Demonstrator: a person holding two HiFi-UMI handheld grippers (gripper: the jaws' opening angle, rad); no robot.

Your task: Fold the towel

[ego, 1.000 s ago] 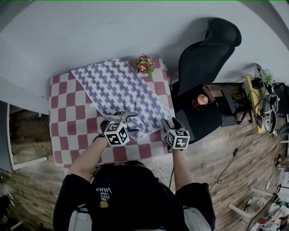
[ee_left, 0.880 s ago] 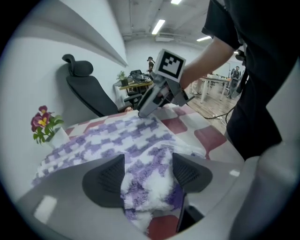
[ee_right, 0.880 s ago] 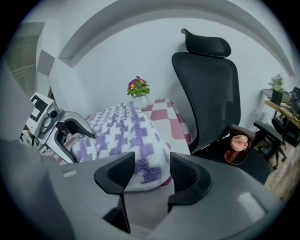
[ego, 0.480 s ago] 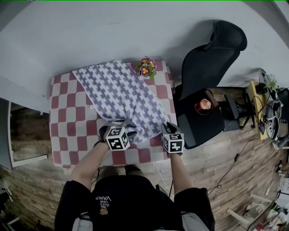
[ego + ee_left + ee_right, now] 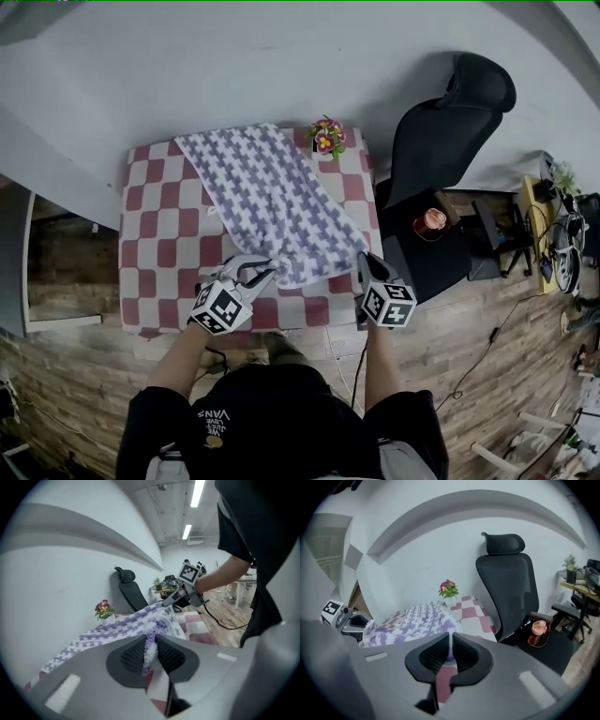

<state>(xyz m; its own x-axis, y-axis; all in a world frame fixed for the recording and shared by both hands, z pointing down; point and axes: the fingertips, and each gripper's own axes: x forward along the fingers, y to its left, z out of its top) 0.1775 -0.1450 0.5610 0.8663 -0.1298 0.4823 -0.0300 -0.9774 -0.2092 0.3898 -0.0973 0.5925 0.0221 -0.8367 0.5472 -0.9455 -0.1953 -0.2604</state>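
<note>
Two corners of the purple-and-white towel (image 5: 272, 197) are being pinched: I am holding the near left one in my left claw (image 5: 260, 273) and the near right one in my right claw (image 5: 364, 260), both having just been closing, the rest lying on the checkered table (image 5: 155, 230)

In front of me, mid-frame in the head view, a red-and-white checked tabletop (image 5: 155, 216) carries a small flower pot (image 5: 327, 139) at its upper right corner. To the upper right I see a black office chair (image 5: 450, 122) with a reddish cup (image 5: 432, 221) on its seat, over wooden floor (image 5: 487, 347).
</note>
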